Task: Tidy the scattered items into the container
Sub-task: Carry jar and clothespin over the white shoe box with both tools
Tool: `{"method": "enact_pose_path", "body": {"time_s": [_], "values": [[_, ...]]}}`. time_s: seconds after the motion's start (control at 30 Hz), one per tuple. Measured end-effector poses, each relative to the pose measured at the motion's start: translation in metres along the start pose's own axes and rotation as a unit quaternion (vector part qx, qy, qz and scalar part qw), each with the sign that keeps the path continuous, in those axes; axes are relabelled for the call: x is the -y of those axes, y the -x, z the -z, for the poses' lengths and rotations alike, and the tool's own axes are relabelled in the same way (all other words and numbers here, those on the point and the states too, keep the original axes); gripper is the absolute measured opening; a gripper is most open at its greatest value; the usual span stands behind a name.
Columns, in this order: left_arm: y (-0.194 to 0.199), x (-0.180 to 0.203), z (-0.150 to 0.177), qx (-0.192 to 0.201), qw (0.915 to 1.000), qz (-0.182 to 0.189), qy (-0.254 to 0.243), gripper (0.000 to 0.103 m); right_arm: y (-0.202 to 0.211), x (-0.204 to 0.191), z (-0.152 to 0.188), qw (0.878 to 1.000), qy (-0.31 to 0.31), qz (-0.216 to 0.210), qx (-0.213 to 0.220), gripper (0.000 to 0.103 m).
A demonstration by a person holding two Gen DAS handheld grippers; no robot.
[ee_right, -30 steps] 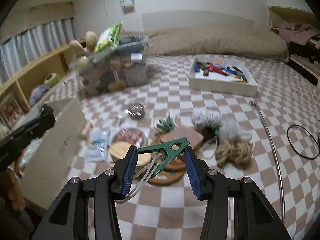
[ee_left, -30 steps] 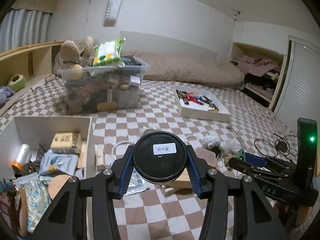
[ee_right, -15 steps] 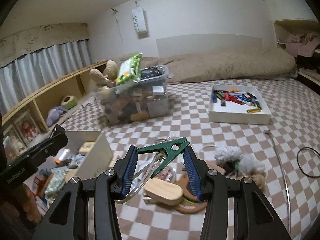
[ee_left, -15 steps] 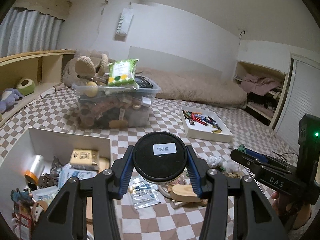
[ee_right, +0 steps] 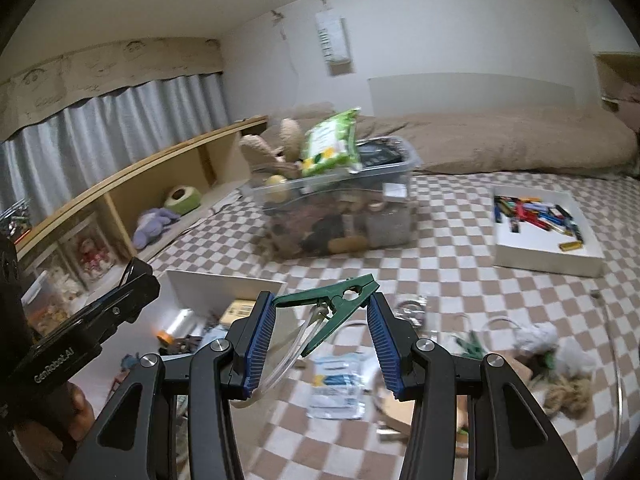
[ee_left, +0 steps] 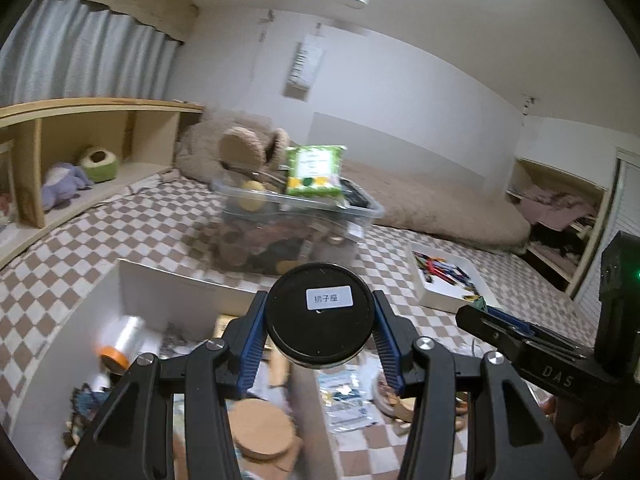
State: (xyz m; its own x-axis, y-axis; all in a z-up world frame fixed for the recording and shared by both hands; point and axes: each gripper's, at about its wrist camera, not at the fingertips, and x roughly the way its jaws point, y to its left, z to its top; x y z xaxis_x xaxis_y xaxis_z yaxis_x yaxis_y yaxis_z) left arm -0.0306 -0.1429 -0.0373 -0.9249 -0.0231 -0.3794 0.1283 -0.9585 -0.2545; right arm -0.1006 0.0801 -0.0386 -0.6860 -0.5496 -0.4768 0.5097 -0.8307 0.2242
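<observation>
Now both loads have risen toward the white box (ee_left: 168, 280) at 9 o'clock: left gripper (ee_left: 320, 334) clamps the jar (ee_left: 320, 320), right gripper (ee_right: 320, 338) pinches the clothespin (ee_right: 332, 300); drop-off looks next.

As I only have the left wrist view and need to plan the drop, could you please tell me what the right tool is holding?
Observer: The right tool is shut on a green clothes peg, and a clear tube dangles from the peg.
Operator: Thank you. Is anything lying loose to its right?
Observer: Yes, a rope bundle and some white fluff lie on the checked cover.
</observation>
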Motion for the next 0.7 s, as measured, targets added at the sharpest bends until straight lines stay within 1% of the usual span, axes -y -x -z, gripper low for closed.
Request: {"method": "enact_pose_path", "body": {"time_s": [0.13, 0.23, 0.37, 0.43, 0.57, 0.7], "values": [[-0.001, -0.023, -0.002, -0.006, 0.9996, -0.014, 0.022, 0.049, -0.014, -0.020, -0.005, 1.000, 0.002, -0.014, -0.011, 0.048], [-0.001, -0.038, -0.005, -0.006, 0.9991, -0.028, 0.033, 0.049, -0.026, -0.031, -0.007, 0.999, -0.004, -0.036, -0.023, 0.048], [-0.004, -0.057, -0.006, -0.014, 0.9977, -0.049, 0.044, 0.049, -0.038, -0.049, -0.007, 0.998, 0.004, -0.052, -0.035, 0.048], [-0.006, -0.065, -0.007, -0.020, 0.9970, -0.053, 0.054, 0.049, -0.044, -0.057, -0.006, 0.997, 0.008, -0.059, -0.042, 0.048], [-0.013, -0.084, -0.008, -0.034, 0.9949, -0.064, 0.071, 0.049, -0.053, -0.067, -0.005, 0.996, 0.014, -0.070, -0.052, 0.048], [-0.022, -0.095, -0.011, -0.045, 0.9934, -0.076, 0.073, 0.049, -0.062, -0.074, -0.005, 0.994, 0.018, -0.081, -0.065, 0.048]]}}
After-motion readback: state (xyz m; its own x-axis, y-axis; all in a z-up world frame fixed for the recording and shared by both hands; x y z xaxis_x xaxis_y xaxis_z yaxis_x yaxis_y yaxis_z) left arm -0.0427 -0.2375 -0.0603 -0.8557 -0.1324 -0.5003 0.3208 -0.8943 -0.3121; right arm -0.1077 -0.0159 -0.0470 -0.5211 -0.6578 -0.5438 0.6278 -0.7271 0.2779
